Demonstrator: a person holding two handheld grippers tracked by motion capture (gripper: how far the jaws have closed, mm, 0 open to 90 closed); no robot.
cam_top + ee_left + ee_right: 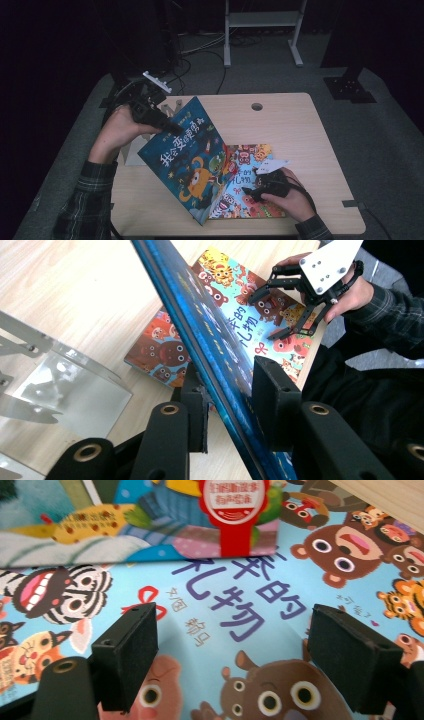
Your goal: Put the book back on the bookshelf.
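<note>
Now blue book (pixel 210 347) between left tongs (pixel 227 395)

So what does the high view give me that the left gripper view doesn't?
High view alone: the whole table, the blue monster book's front cover, and the left gripper seen from outside at that book's top edge. Left gripper view alone: its fingers clamped on the book's edge, plus a clear stand. Both: the animal book lying flat and the right gripper over it.
</note>
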